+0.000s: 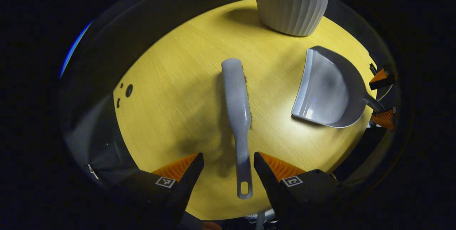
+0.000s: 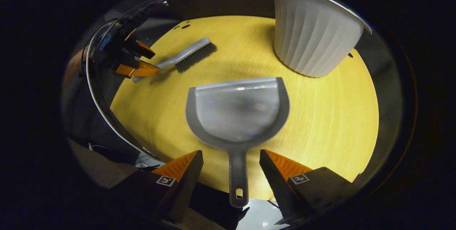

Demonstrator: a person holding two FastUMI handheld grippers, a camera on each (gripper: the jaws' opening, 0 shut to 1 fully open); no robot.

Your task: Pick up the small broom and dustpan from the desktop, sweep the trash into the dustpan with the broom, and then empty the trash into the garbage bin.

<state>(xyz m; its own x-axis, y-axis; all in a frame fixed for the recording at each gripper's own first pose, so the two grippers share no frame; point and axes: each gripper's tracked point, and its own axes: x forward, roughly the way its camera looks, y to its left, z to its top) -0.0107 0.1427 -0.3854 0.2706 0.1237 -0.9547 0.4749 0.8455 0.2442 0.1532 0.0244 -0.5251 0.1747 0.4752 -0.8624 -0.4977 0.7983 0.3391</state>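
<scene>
Both grippers are wide open and holding nothing: the left gripper (image 1: pixel 228 162) straddles the broom (image 1: pixel 237 105) handle, and the right gripper (image 2: pixel 231 160) straddles the dustpan (image 2: pixel 238 110) handle. Both tools lie flat on the yellow table (image 2: pixel 320 116), with the white bin (image 2: pixel 313 34) standing near the far edge.

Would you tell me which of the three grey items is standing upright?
The ribbed bin, standing at the far edge of the table; the broom and dustpan lie flat.

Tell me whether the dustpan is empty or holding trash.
Empty. The dustpan lies flat on the table, its scoop bare in both views, with the right tool open around its handle.
</scene>
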